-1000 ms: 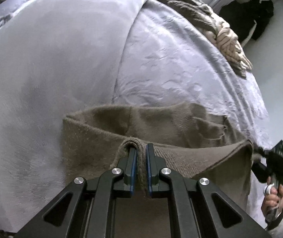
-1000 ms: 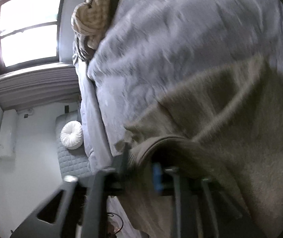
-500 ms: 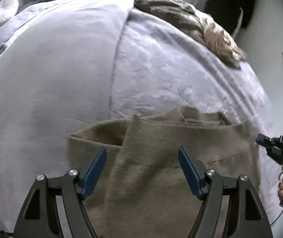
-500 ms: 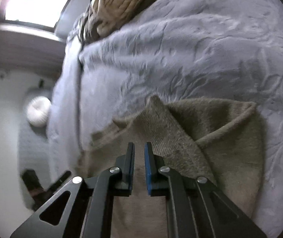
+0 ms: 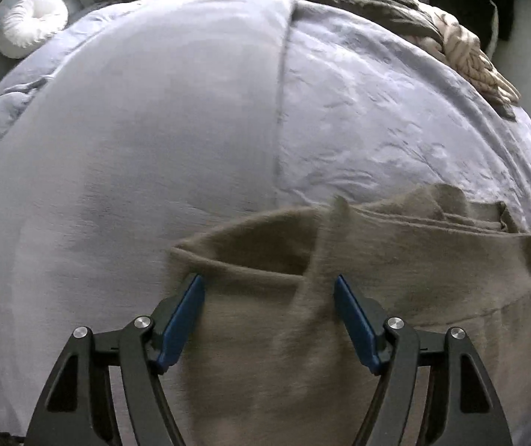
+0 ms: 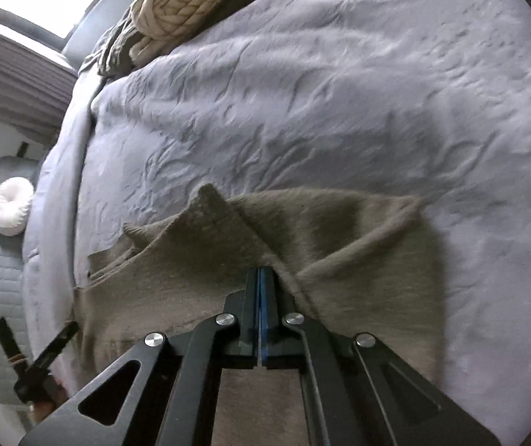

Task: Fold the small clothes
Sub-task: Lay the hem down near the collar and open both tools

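A brown knitted garment lies partly folded on the lavender bed cover. My left gripper hangs just above the garment's left part, jaws wide open, blue pads off the cloth. In the right wrist view the same garment shows a raised ridge of cloth that runs straight into my right gripper. That gripper is shut, its pads pressed together with the ridge pinched at their tips. The left gripper's body shows at the lower left edge of that view.
A pile of chunky cream knit and dark cloth lies at the far end of the bed. A white round cushion rests on a quilted grey seat beside the bed. Dark clothes hang at the back right.
My left gripper has let go of the fold it held and opened wide over the garment. My right gripper has closed from open onto a ridge of the garment, rolling as it did.
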A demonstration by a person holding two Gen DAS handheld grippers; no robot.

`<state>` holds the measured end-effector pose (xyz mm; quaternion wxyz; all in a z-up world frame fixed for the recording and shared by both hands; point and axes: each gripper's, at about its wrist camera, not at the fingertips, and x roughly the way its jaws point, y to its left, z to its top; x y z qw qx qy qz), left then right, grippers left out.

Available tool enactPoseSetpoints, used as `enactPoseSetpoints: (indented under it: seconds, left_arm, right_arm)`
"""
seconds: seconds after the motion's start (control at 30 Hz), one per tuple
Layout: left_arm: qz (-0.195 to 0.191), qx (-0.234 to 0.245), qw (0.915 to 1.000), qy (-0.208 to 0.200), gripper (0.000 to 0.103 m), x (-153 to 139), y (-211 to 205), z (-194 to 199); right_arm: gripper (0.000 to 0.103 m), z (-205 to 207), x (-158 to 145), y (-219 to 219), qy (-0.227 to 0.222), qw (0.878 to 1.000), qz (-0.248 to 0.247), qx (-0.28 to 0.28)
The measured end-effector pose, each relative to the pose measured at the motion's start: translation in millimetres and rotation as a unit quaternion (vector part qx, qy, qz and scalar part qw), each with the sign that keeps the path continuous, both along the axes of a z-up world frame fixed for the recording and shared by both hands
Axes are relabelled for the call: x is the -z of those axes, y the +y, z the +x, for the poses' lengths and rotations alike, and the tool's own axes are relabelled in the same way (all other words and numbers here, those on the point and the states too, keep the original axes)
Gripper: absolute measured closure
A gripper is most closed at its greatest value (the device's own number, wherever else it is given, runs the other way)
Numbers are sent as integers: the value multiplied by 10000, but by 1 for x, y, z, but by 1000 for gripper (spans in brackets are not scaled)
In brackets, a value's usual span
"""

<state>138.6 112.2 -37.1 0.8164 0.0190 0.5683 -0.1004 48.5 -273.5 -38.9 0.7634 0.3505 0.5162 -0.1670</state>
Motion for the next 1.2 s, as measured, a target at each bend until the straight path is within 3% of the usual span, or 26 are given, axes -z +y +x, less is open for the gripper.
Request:
enactPoseSetpoints:
  seconds: [0.1,0.2,0.6,0.63,0.67,0.7,0.73,0.77,0.97,1.0,1.07,1.1,1.13,1.17,1.2]
  left_arm:
    - [61,-124,9999,30,28,-8,19,-7]
    - [-152,-143,9995,216,28,-14,36,-21]
    - [-491,-20,9937,1007,28,-17,63,-114]
    - [-513,-19,9930,1066,28,-16,64,-120]
    - [-526,-17,9923,1121,28,-14,66,-126]
    - [-537,-20,9918,1160,28,-13,66,-130]
    - [-567,-16,9909,1222,28,-11,67,-136]
    - [-606,-12,9899,1284,28,-9,68,-141]
    - [-821,-27,9860,1452,30,-3,73,-152]
    - [-871,-25,9854,1459,35,-3,78,-154]
    - [-959,1,9832,1552,55,-1,79,-154]
    - [-966,4,9827,1582,61,1,76,-150]
    - [-973,18,9819,1626,76,4,77,-150]
    - [-960,28,9807,1701,83,7,78,-148]
    - [-988,24,9797,1744,83,9,78,-148]
  right_arm:
    - [99,-10,-11,0,-4,10000,56,57]
    - [99,-25,-17,11,-55,9998,198,-14]
    - [97,-90,-11,74,-2,9937,1119,56]
    - [93,-97,-11,78,19,9929,1186,78]
    - [79,-103,-12,81,34,9922,1239,102]
    - [51,-111,-13,85,42,9916,1285,137]
    - [39,-122,-14,88,49,9911,1316,192]
    - [35,-130,-16,90,24,9907,1339,245]
    - [35,-175,-10,84,69,9829,1569,958]
    - [35,-181,-6,80,74,9802,1608,1152]
    - [40,-191,3,70,-44,9718,1772,1553]
    - [56,-193,6,65,-131,9682,1820,1710]
    - [70,-194,9,61,-200,9651,1848,1848]
    - [92,-193,12,57,-207,9634,1881,1898]
    - [92,-190,13,55,-181,9630,1887,1914]
